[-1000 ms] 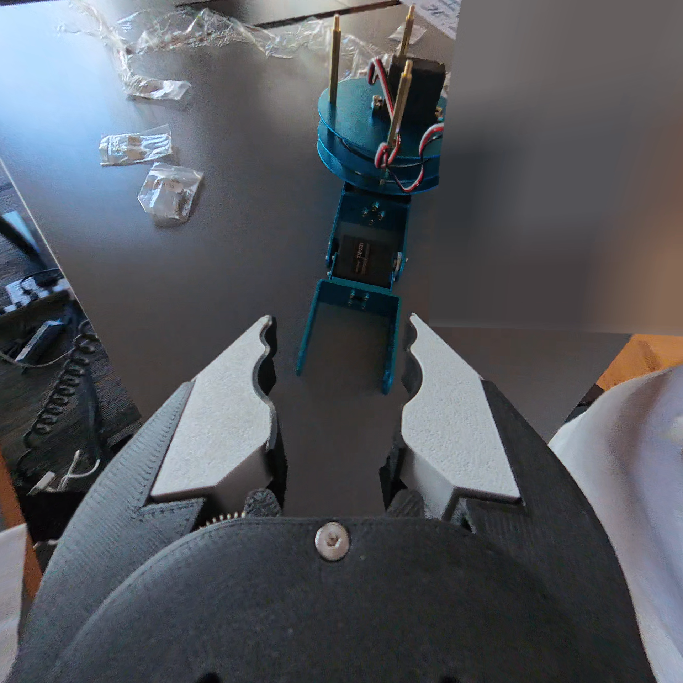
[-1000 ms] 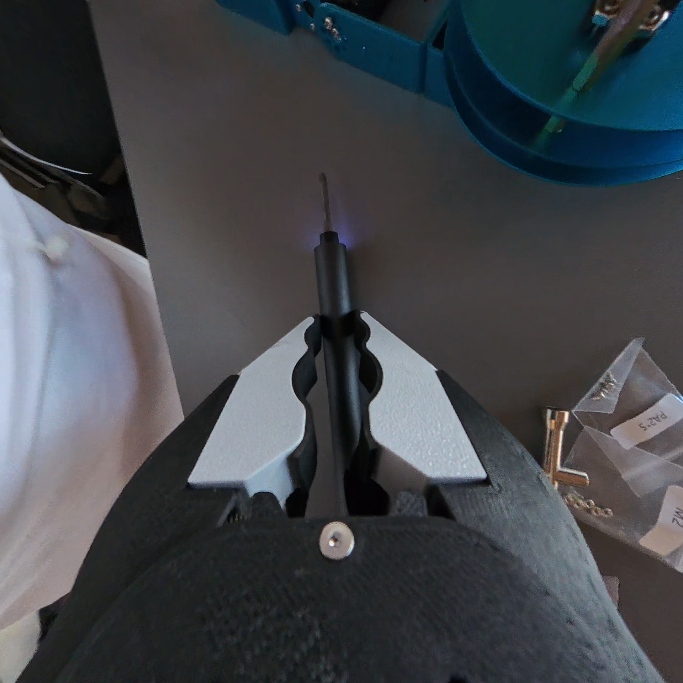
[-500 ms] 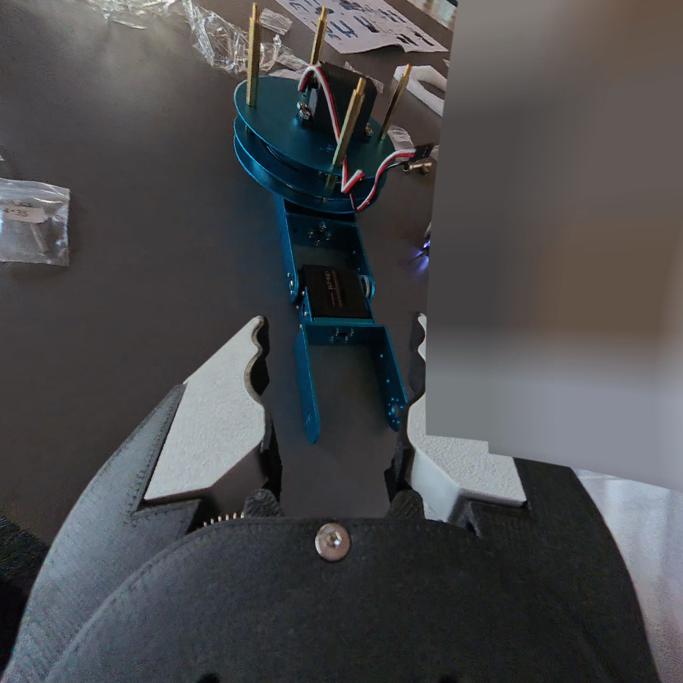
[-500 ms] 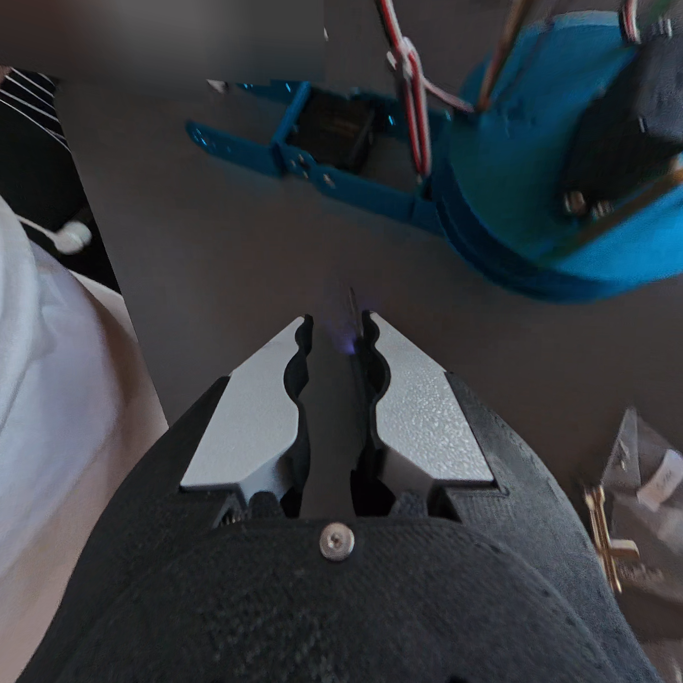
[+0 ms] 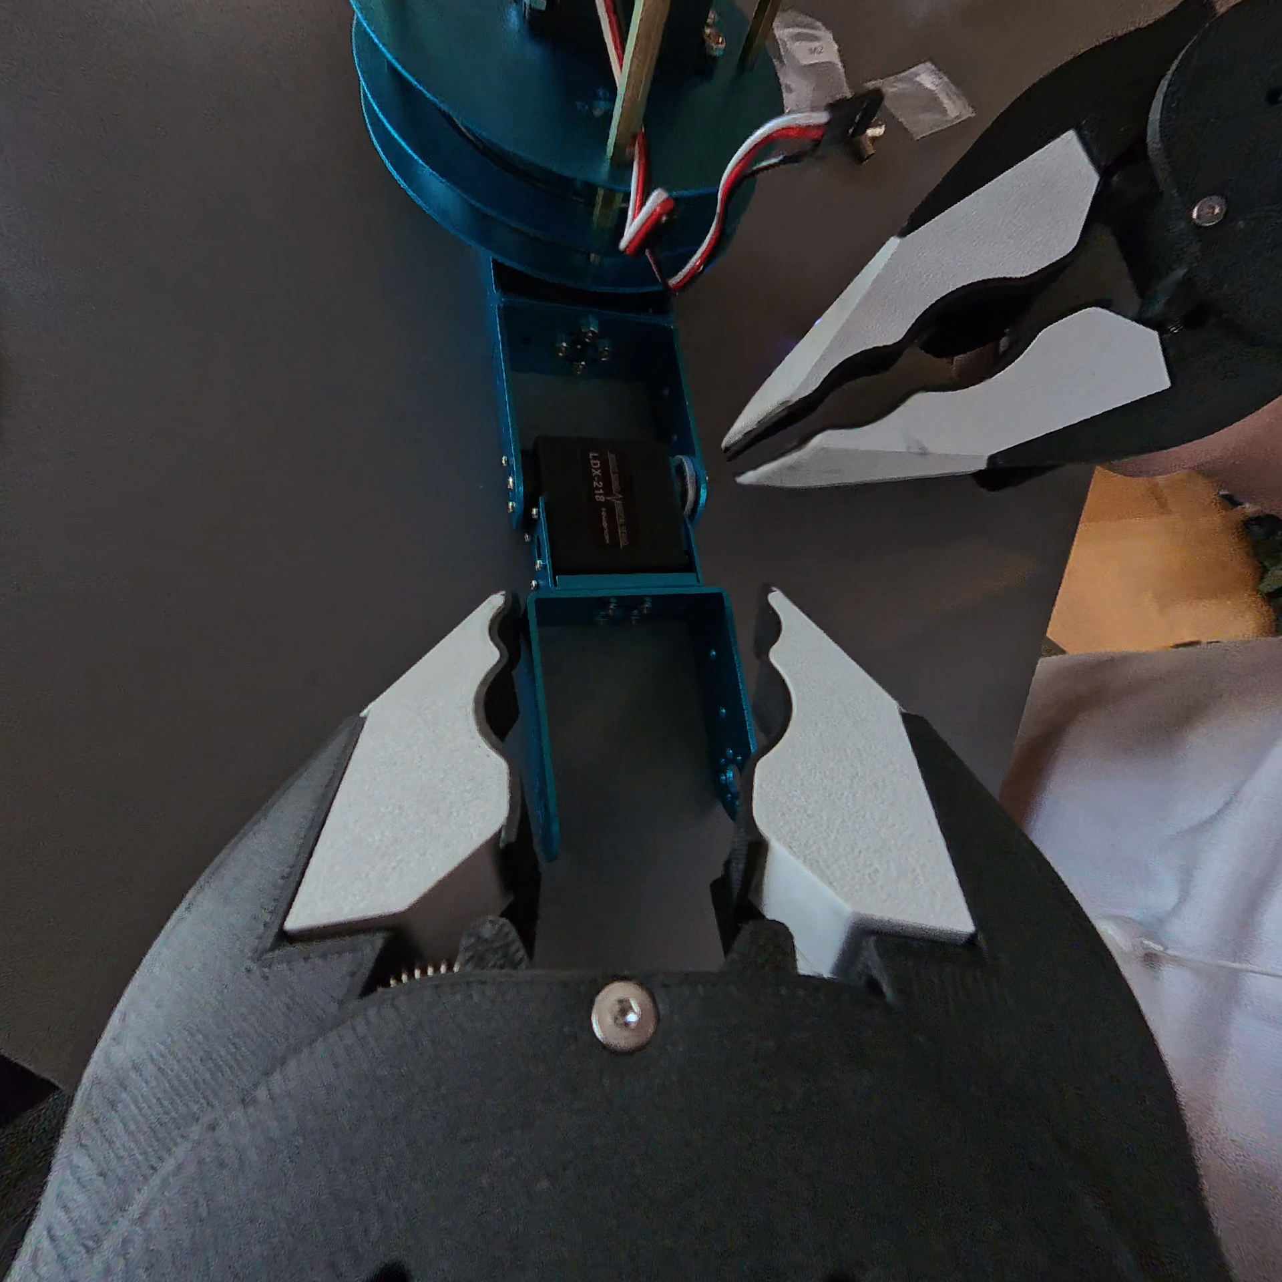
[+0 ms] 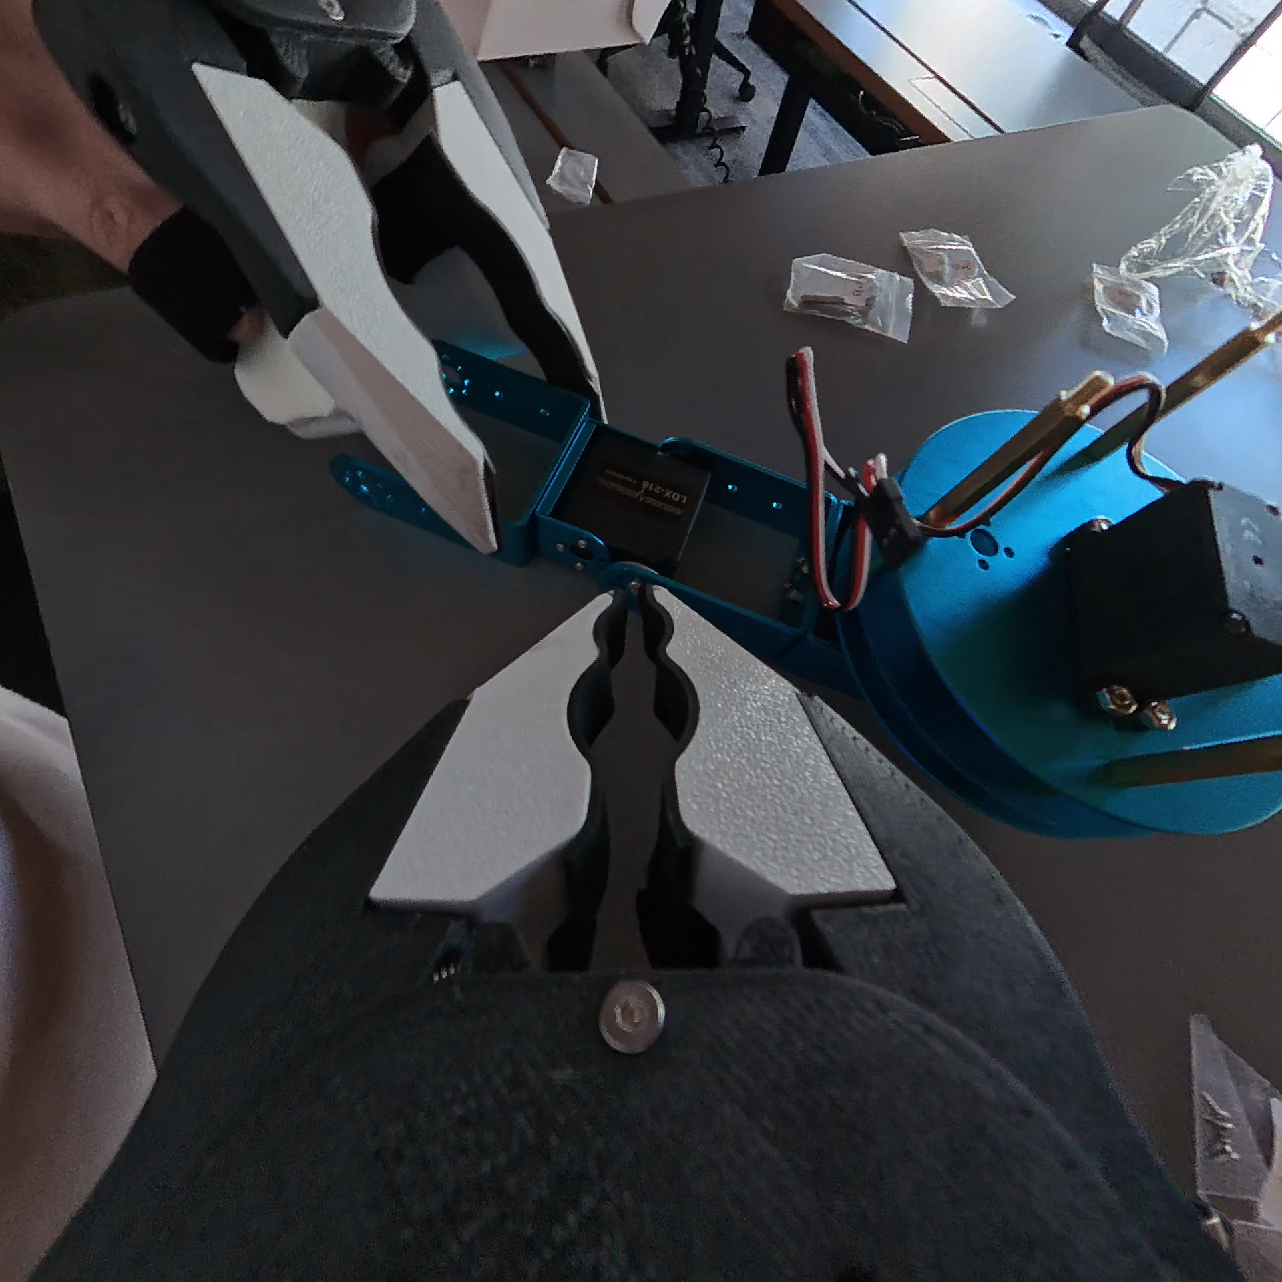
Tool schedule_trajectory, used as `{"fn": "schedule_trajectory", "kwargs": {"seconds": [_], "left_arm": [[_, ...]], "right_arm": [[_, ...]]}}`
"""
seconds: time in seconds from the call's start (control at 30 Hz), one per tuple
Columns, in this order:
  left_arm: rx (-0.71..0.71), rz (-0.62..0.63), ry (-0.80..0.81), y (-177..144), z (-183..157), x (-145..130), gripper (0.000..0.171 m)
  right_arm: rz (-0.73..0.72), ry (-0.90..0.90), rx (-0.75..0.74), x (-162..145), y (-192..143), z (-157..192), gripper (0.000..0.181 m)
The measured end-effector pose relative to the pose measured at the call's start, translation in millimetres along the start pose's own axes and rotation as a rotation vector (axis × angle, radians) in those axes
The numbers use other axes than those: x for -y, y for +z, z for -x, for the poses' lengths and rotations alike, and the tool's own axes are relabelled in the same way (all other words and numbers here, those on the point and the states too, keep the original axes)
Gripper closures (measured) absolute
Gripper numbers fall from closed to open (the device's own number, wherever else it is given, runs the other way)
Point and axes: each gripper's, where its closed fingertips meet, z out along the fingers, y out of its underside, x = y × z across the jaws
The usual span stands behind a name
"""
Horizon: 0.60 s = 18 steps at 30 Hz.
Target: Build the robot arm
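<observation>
A blue metal arm assembly lies on the grey table: a round base point(image 5: 485, 139) with brass standoffs point(image 5: 635, 76), a black servo point(image 5: 610, 506) and a U-bracket point(image 5: 728, 694). My left gripper point(image 5: 635, 596) is open, with a finger on each side of the U-bracket. My right gripper point(image 6: 630, 596) is shut on a black screwdriver. Its tips sit at the screw on the servo's pivot. The right gripper also shows in the left wrist view point(image 5: 732, 461). The left gripper point(image 6: 541, 468), servo point(image 6: 638, 492) and base point(image 6: 971, 659) show in the right wrist view.
Red, white and black servo wires point(image 6: 812, 451) loop over the base. Small plastic parts bags point(image 6: 846, 291) and crumpled wrap point(image 6: 1221, 201) lie beyond it, with more bags point(image 6: 1235, 1144) near the right gripper. A white sleeve point(image 5: 1144, 832) is at the table's right edge. The grippers' ends are close to 5 centimetres from one another.
My left gripper moved forward until its open fingers straddle the U-bracket. My right gripper swung from the bare table to the servo's pivot, still holding the screwdriver.
</observation>
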Motion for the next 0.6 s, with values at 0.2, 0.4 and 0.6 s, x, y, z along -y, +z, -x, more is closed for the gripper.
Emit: {"fn": "schedule_trajectory", "kwargs": {"seconds": [0.2,0.4,0.6], "left_arm": [[0.02,0.039,0.01,1.3,0.7,-2.8,0.11],[-0.009,0.043,-0.002,1.3,-1.1,-3.3,0.11],[0.008,0.059,0.006,2.5,-2.0,-3.5,0.109]], "right_arm": [[-0.024,0.039,-0.028,-0.7,3.0,-2.4,0.18],[-0.016,0.048,-0.048,-3.1,3.5,-2.4,0.18],[-0.018,0.079,-0.058,-3.1,2.7,-2.7,0.18]]}}
